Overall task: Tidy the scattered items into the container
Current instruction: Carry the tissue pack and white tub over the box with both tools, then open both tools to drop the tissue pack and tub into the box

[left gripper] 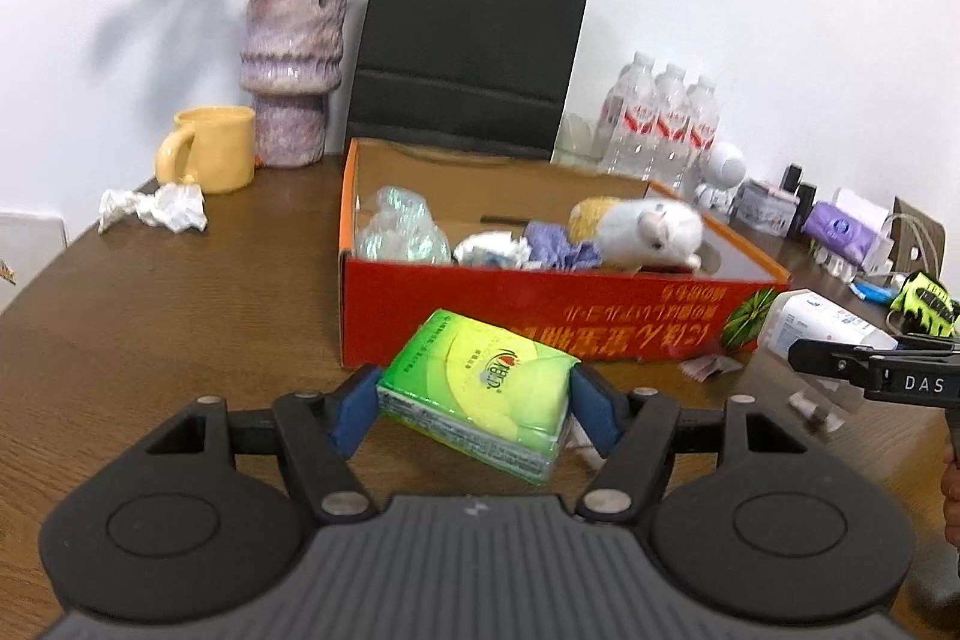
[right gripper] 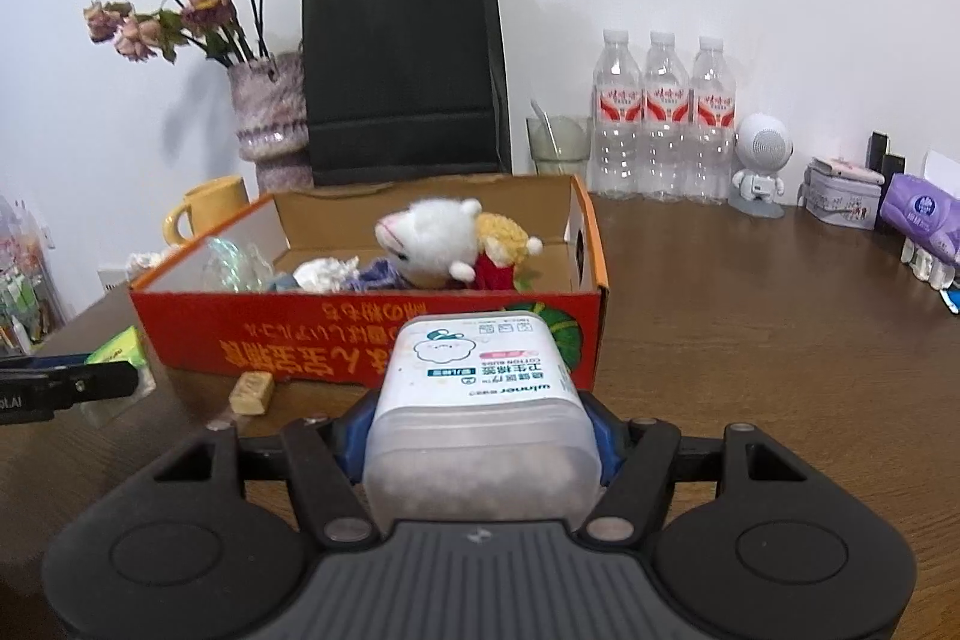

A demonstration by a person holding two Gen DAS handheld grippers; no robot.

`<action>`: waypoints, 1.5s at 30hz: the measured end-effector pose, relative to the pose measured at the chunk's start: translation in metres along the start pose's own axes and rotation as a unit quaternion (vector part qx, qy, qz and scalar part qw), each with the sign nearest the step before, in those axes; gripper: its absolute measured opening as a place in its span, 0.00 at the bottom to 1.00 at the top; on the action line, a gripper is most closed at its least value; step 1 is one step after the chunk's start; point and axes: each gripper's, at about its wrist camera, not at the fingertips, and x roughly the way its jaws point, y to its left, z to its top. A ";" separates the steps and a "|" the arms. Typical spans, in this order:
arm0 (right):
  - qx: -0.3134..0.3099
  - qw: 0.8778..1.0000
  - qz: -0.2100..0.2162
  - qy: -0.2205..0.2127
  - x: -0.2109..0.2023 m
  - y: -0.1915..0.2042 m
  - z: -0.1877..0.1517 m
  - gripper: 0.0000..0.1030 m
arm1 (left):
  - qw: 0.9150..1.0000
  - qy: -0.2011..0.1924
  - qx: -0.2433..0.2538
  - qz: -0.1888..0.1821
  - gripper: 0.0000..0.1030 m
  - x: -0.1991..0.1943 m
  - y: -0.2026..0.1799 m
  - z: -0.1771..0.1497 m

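Jaws of the left gripper point(left gripper: 474, 415) clamp a green tissue pack point(left gripper: 480, 394) at lower centre; the right gripper point(right gripper: 480, 436) clamps a cotton-bud box point(right gripper: 480, 400) below the orange box point(right gripper: 360, 334).

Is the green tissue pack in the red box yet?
Not yet. The green tissue pack is outside the red box, pinched in the left tool in front of its printed wall.

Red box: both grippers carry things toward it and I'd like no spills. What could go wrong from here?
The red box already holds a plush toy and crumpled paper, so the cotton swab tub may land askew. The left gripper pinches the tissue pack tilted; it might slip.
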 end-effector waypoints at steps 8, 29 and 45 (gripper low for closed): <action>-0.011 0.999 0.024 -0.047 -0.007 0.017 0.039 0.63 | 0.998 -0.055 0.001 -0.008 0.67 -0.012 -0.004 0.042; -0.022 0.998 0.050 0.001 0.150 0.088 0.106 0.63 | 0.998 -0.040 -0.027 0.038 0.68 0.118 0.027 0.113; -0.038 0.999 0.018 0.014 0.157 0.087 0.111 0.99 | 0.998 -0.014 -0.021 0.060 1.00 0.135 0.032 0.116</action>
